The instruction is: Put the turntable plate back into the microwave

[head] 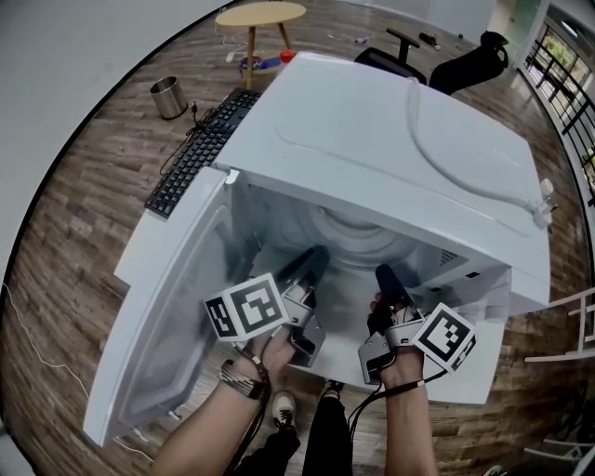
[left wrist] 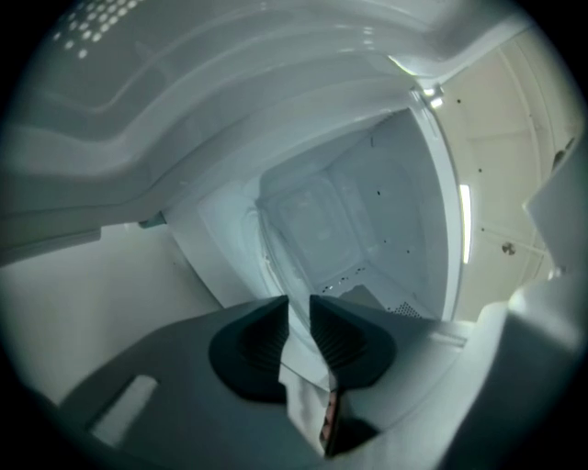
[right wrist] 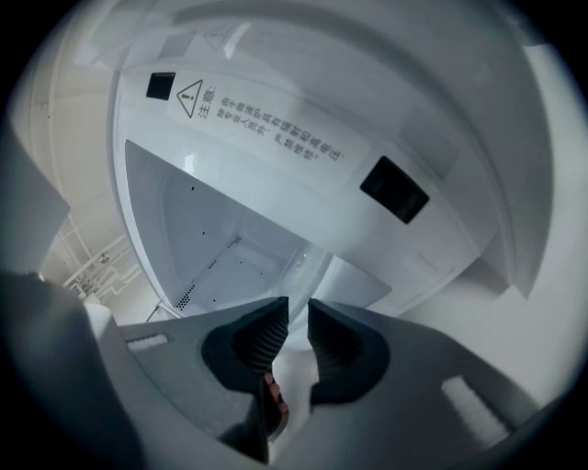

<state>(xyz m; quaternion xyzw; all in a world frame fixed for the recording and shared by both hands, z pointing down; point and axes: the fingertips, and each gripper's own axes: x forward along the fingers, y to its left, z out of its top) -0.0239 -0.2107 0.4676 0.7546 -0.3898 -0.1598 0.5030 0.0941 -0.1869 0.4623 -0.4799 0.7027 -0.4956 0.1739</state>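
A white microwave stands with its door swung open to the left. Both grippers reach into its cavity side by side. The clear glass turntable plate is hard to make out there. Its curved rim shows in the left gripper view and in the right gripper view, running in between each pair of jaws. The left gripper is shut on the rim at the plate's left. The right gripper is shut on the rim at its right. The cavity's perforated walls lie just ahead.
A black keyboard lies on the wooden floor left of the microwave, with a metal bin beyond it. A round wooden table and a black office chair stand behind. A white rack is at the right.
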